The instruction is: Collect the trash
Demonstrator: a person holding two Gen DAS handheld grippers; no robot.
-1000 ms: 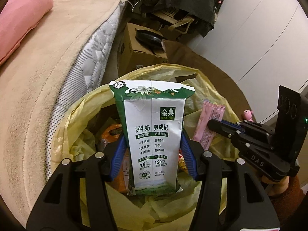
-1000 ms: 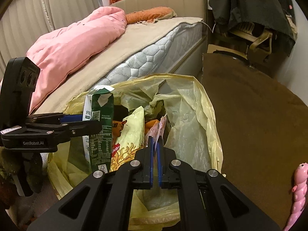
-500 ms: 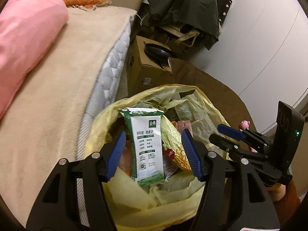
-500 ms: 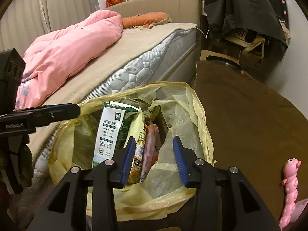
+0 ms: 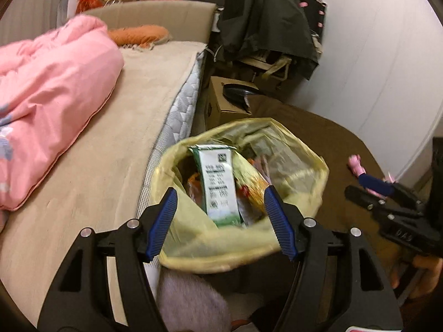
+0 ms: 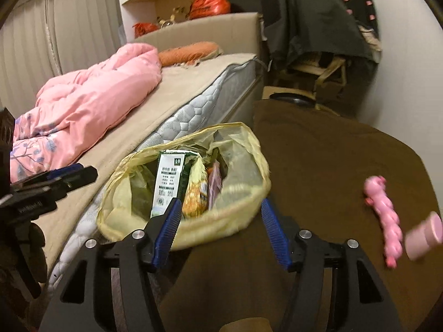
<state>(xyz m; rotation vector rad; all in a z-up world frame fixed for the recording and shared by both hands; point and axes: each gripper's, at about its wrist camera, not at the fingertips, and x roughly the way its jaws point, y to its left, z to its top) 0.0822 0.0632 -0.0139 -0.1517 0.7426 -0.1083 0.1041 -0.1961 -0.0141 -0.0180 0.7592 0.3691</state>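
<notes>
Left wrist view: left hand-held gripper (image 5: 220, 221) hanging above yellow trash bag (image 5: 301, 202), jaws having just been spreading, nothing between pads. Milk carton (image 5: 220, 185) standing upright inside bag among wrappers (dropped there as trash). Bag sitting beside bed (image 5: 110, 152), mouth gaping for easy drops.

Right wrist view: right hand-held gripper (image 6: 220, 232) likewise empty, jaws having just been widening. Pink toy (image 6: 384, 215) lying on brown rug (image 6: 318, 166), well apart from bag (trash or not, unclear).

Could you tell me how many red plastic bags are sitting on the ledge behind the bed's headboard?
2: a large red plastic bag toward the right, a smaller red plastic bag to its left. Others may be hidden.
</notes>
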